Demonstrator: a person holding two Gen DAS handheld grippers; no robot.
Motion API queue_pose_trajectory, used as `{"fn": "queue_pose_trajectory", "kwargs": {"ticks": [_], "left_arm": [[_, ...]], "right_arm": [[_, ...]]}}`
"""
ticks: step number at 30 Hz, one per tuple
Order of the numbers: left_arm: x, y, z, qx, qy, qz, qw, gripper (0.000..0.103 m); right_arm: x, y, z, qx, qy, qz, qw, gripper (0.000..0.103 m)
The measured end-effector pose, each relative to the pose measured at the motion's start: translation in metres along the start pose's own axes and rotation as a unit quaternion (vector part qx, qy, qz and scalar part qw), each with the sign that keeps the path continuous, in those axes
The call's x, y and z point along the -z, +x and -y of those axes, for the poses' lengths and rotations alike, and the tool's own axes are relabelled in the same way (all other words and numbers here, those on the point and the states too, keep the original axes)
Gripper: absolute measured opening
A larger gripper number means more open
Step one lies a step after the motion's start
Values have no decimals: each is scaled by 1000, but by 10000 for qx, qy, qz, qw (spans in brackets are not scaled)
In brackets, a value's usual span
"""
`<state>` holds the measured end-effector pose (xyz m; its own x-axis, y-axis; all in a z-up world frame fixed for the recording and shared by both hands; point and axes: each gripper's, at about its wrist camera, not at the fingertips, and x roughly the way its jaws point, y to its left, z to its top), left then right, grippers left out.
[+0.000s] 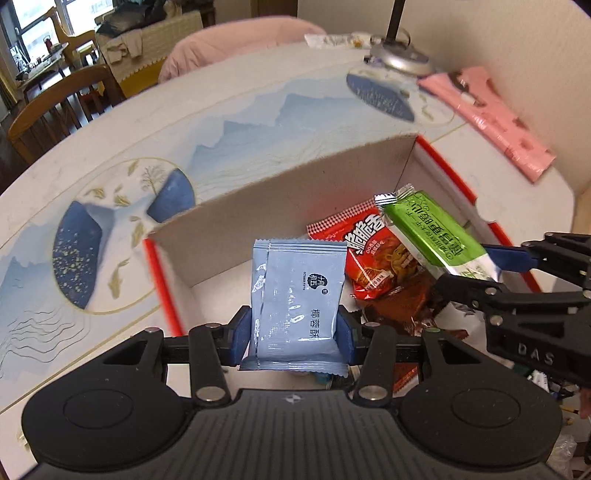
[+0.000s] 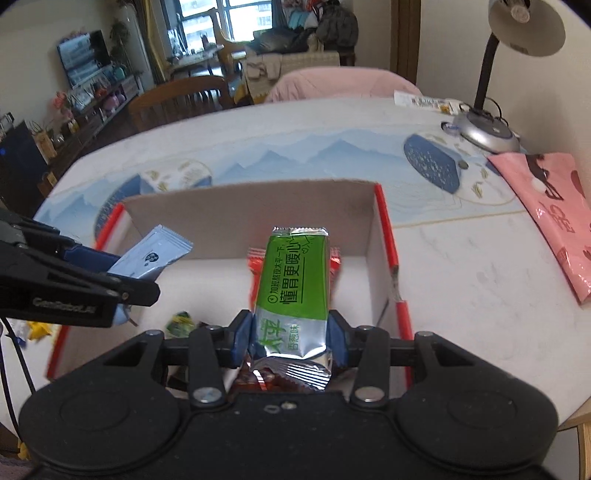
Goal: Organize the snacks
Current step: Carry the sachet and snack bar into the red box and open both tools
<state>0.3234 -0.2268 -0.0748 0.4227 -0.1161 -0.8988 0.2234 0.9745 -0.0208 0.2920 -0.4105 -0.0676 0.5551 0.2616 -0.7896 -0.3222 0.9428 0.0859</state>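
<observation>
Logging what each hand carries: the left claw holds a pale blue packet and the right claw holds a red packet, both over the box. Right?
Not quite. The right claw holds a green packet, as the right wrist view shows; the red packet lies in the box. The left claw does hold the pale blue packet.

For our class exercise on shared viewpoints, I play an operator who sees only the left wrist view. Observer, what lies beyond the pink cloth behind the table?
Observer: In the right wrist view a television stands at the far left of the room.
Operator: A lamp pole rises near the far corner. What tops it?
Observer: A lamp shade, tilted downward.
Operator: What is the green packet's lower end like?
Observer: Silver with green characters; the right claw pinches the green packet there.
Operator: Anything small on the box floor I miss?
Observer: A small green and yellow candy lies inside the box.
</observation>
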Motion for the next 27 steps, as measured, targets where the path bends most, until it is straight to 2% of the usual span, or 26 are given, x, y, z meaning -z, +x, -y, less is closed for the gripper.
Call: {"fn": "queue_pose_trajectory", "kwargs": {"ticks": [8,18,27], "left_arm": [[-11,49,14,-148,-22,-641,9978,46],[-19,71,17,7,-113,-1169,9931,47],[-19,72,12,31,-274,-1280,9914,47]], "right_arm": [[-1,24,-2,-75,-281,-338,9990,42],[-2,40,-1,-181,-387,-604,9973,42],[-2,39,1,-174,-306,-654,9972,43]]}}
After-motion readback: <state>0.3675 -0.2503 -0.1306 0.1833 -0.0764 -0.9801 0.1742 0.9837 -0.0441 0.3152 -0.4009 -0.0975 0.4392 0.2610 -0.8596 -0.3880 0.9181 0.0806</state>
